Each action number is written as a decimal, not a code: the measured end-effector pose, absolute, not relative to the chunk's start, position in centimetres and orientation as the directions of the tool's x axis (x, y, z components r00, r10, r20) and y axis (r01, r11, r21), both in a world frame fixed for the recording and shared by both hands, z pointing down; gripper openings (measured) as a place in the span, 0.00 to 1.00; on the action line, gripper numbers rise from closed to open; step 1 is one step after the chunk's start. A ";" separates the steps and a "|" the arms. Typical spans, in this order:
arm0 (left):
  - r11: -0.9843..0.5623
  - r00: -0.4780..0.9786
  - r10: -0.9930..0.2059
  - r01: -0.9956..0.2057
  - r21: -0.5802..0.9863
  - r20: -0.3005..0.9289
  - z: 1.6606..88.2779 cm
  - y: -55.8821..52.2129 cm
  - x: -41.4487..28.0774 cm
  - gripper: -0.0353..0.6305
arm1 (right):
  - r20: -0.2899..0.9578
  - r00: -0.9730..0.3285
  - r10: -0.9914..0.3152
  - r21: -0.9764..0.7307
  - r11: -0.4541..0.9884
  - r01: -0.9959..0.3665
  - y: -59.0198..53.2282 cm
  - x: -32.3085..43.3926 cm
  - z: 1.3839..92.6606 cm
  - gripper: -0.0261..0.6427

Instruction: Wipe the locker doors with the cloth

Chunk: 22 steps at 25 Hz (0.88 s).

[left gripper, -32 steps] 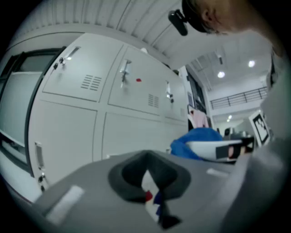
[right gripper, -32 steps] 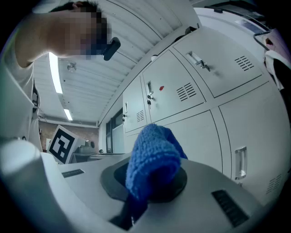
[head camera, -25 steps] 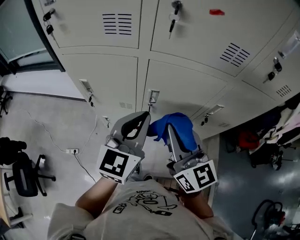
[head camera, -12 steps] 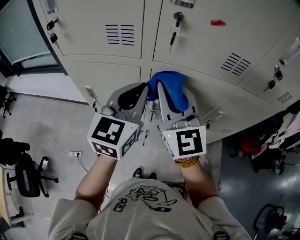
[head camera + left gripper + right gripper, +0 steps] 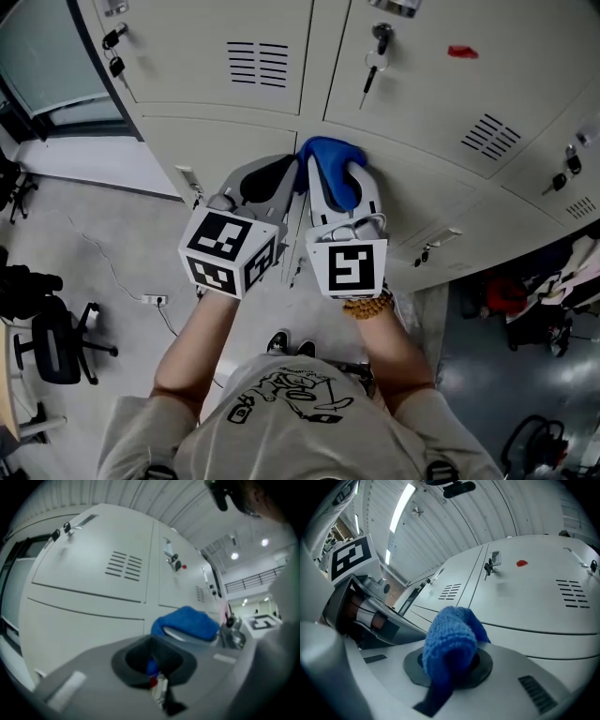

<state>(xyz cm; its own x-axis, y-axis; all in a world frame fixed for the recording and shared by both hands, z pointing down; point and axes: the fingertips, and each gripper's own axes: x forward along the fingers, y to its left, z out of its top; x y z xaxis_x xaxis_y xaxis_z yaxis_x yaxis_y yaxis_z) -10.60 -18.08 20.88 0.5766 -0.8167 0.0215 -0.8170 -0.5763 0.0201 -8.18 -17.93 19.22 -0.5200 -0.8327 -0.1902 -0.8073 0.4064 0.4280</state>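
Against the bank of pale locker doors (image 5: 216, 56), the head view showed both grippers side by side, noses at the top edge of a lower door, just under the seam with the upper row. The right gripper (image 5: 333, 178) was clenched on the blue cloth (image 5: 330, 161), which bunched over its tip and pressed on the metal. The left gripper (image 5: 284, 178) lay just beside it, its tip touching the cloth's left edge. Keys (image 5: 370, 80) hung from an upper door, with a red mark (image 5: 466, 52) near that door's right edge. Below lay grey floor (image 5: 103, 234), a black office chair (image 5: 52, 342) and a thin cable (image 5: 103, 272).

From the left gripper view, the left gripper (image 5: 154, 667) had its jaws closed together, a sliver of blue caught in the dark hollow between them. The cloth (image 5: 187, 623) humped beyond, over the other gripper's silver jaw. An upper door carried vent slots (image 5: 124, 566), and ceiling lights (image 5: 234, 555) glowed at the far right.

Along the right gripper view, the right gripper (image 5: 452, 667) was clamped on the cloth (image 5: 450, 648), which rose as a thick fold out of the jaws' hollow. Behind it ran the locker doors (image 5: 525, 588) with the red mark (image 5: 521, 564), and a strip light (image 5: 401, 508) crossed the ribbed ceiling.
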 end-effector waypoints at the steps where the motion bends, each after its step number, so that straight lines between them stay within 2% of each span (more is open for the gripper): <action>1: -0.579 0.579 -0.815 -0.815 0.025 0.028 21.2 -18.1 -10.5 0.06 | -0.191 -0.521 -0.832 0.436 0.404 -0.804 -18.0 -8.2 19.5 0.08; 9: -0.596 0.597 -0.799 -0.802 0.045 0.071 24.0 -18.3 -8.8 0.06 | -0.131 -0.503 -0.855 0.481 0.389 -0.786 -17.9 -6.5 23.3 0.08; 22: -0.560 0.560 -0.816 -0.827 0.048 0.146 31.8 -19.0 -7.2 0.06 | -0.048 -0.445 -0.894 0.450 0.379 -0.809 -17.7 -1.9 31.4 0.09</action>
